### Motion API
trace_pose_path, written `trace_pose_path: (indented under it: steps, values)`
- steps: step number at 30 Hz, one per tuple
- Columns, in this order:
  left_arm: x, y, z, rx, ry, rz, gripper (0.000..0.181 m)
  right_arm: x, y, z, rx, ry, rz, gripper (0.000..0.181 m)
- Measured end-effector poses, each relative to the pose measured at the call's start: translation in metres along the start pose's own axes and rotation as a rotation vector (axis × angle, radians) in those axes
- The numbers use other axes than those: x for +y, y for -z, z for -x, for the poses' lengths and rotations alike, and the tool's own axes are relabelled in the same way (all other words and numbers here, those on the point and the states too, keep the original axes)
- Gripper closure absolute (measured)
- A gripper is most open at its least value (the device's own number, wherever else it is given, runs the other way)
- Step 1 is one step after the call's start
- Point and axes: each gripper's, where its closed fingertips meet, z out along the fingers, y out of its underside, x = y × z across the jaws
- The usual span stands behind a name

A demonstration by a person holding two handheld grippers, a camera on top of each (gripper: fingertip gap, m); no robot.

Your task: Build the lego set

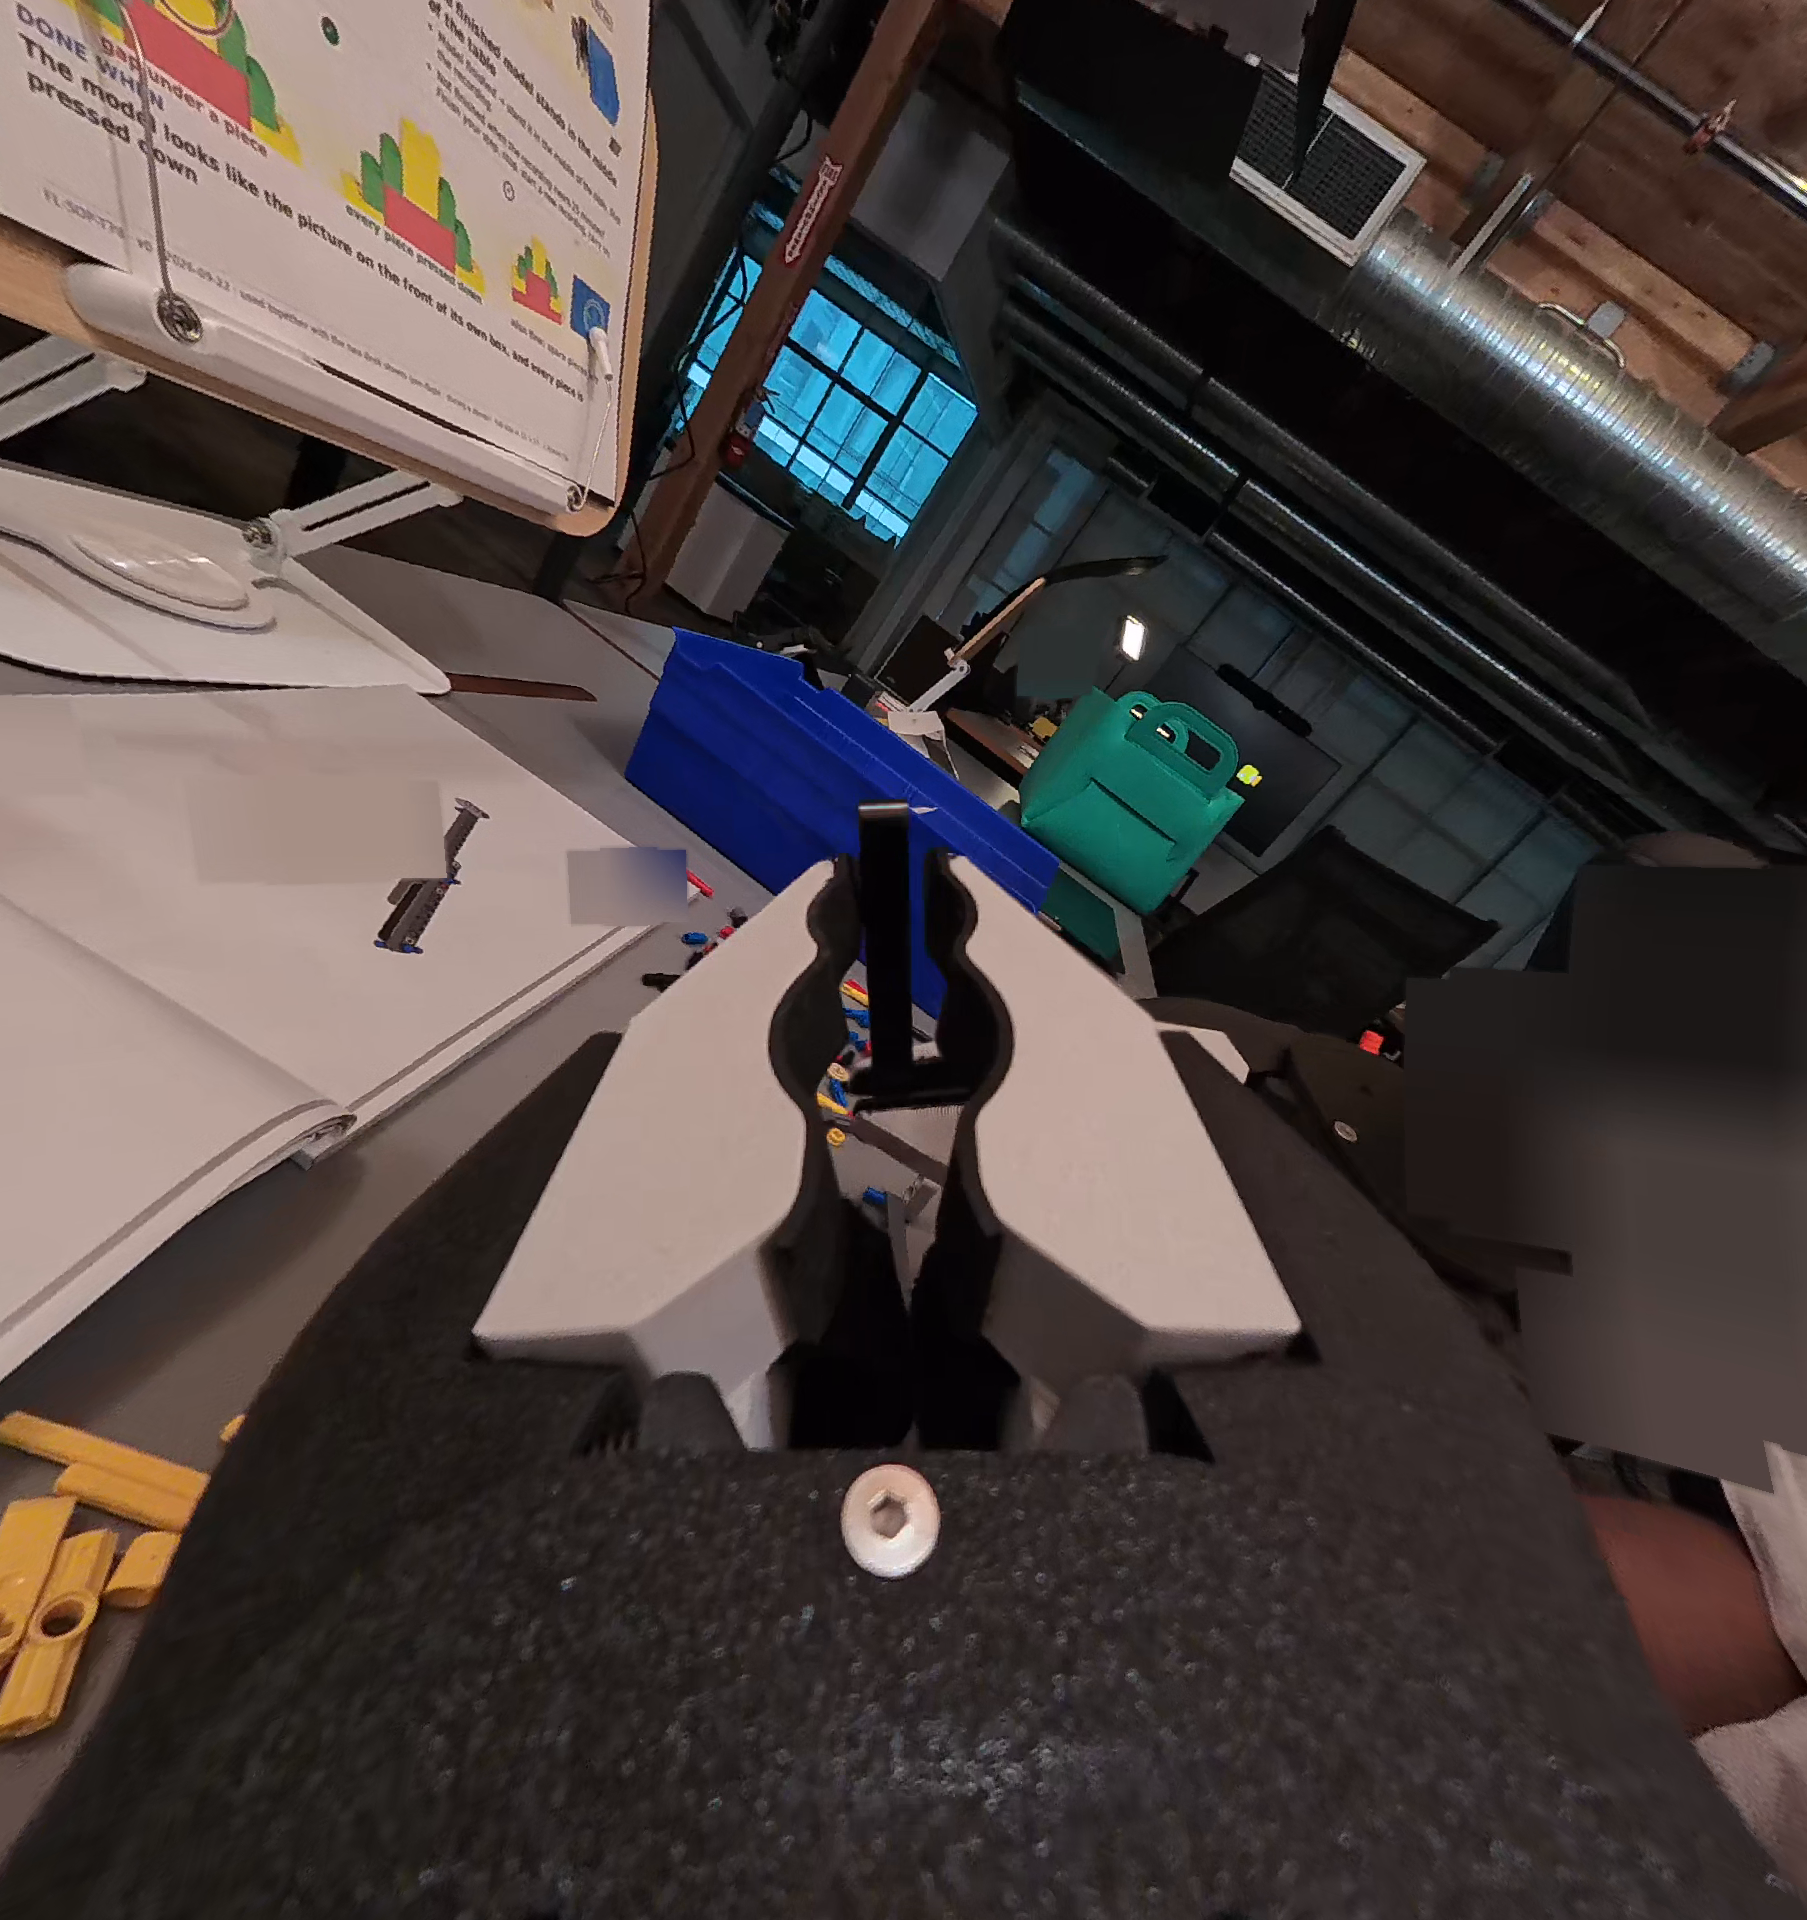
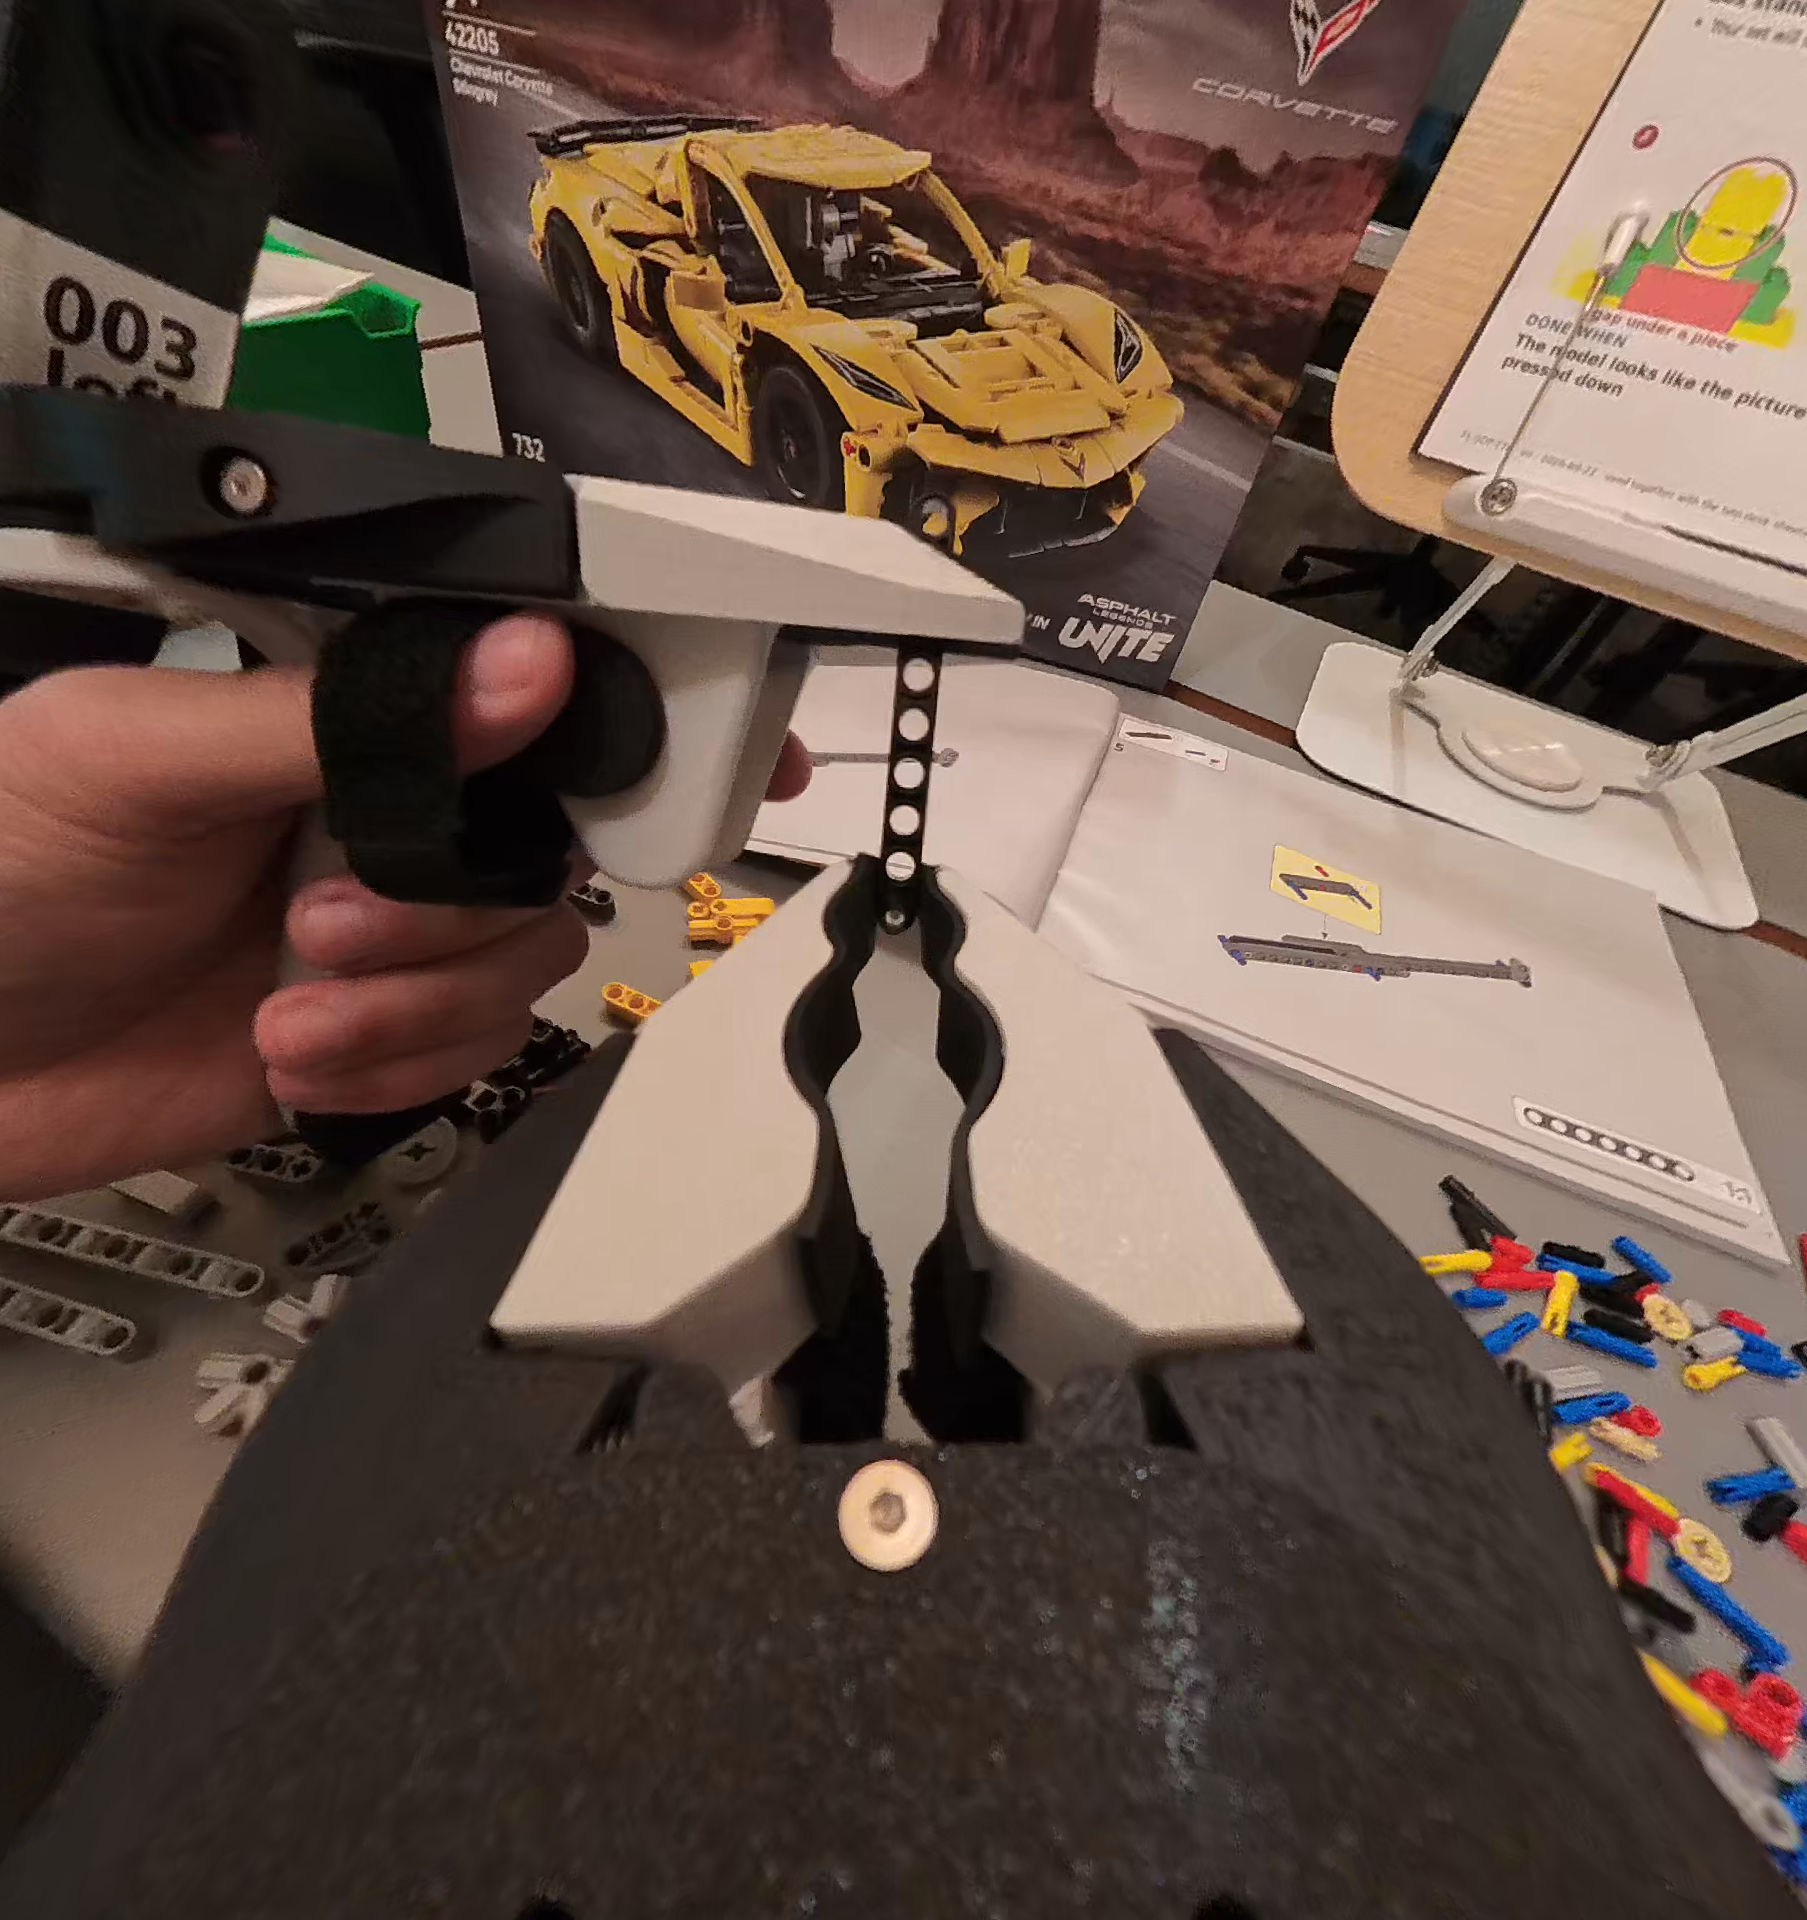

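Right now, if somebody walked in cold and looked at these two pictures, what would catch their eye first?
Probably the thin black beam with holes, held in mid-air between both grippers, the right gripper pinching its lower end and the left gripper its top. Behind it stands the box picture of a yellow car. A bright heap of small red, blue and yellow pieces lies on the table to the right.

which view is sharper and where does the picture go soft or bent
Right wrist view: sharp on the black beam and right gripper; edges bow. Left wrist view: tilted, dim room, blue-lit window; left gripper close up looks soft.
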Motion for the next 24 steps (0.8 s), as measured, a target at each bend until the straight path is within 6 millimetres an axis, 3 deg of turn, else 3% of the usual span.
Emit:
trace_pose_path:
  steps: [18,24]
  values:
    - [0.0006,-0.0028,0.0045,-0.079,-0.060,-0.040,0.175,0.0056,0.0009,-0.0068,0.058,-0.205,0.002,0.174]
    - [0.0023,-0.0031,0.0008,-0.074,-0.112,-0.009,0.175,0.0034,0.0021,0.0029,0.014,-0.243,-0.020,0.173]
